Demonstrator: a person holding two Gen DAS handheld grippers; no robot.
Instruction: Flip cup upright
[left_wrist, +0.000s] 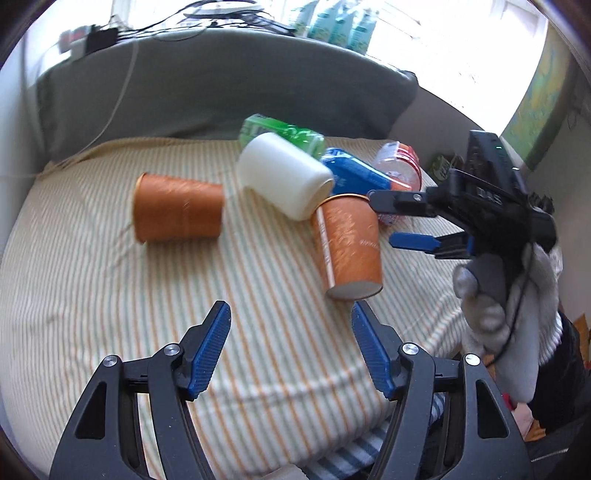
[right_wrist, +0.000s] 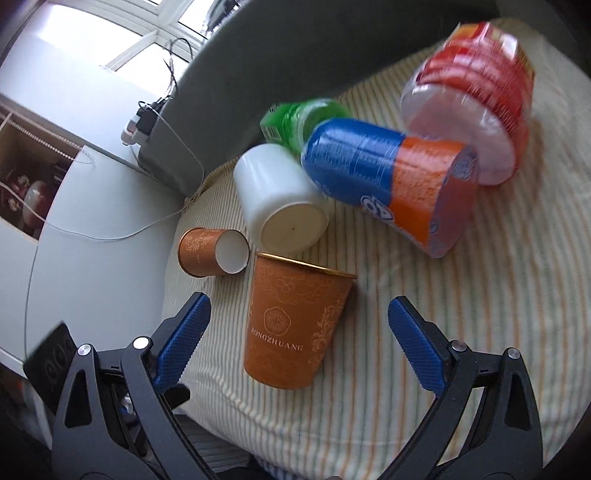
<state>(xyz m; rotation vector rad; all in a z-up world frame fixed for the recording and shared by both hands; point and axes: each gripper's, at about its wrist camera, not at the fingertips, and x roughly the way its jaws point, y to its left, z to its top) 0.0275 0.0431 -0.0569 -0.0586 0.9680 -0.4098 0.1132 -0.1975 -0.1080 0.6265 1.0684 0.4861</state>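
The near orange cup (right_wrist: 295, 325) lies on its side on the striped cushion (right_wrist: 461, 314), empty-looking, between the right gripper's (right_wrist: 299, 347) spread jaws. A white cup (right_wrist: 280, 199) touches it at twelve o'clock. The left gripper (left_wrist: 291, 347) is spread, holding nothing.

surface: striped cushion (left_wrist: 110, 314) | on it: two orange cups (left_wrist: 177, 212) (left_wrist: 349, 247), white cup (left_wrist: 284, 175), green (left_wrist: 280, 134), blue (left_wrist: 354, 171) and red packs (left_wrist: 400, 166)

The blue sleeve of cups (left_wrist: 354, 173) lies partly hidden behind the white cup (left_wrist: 284, 175), its print blurred.
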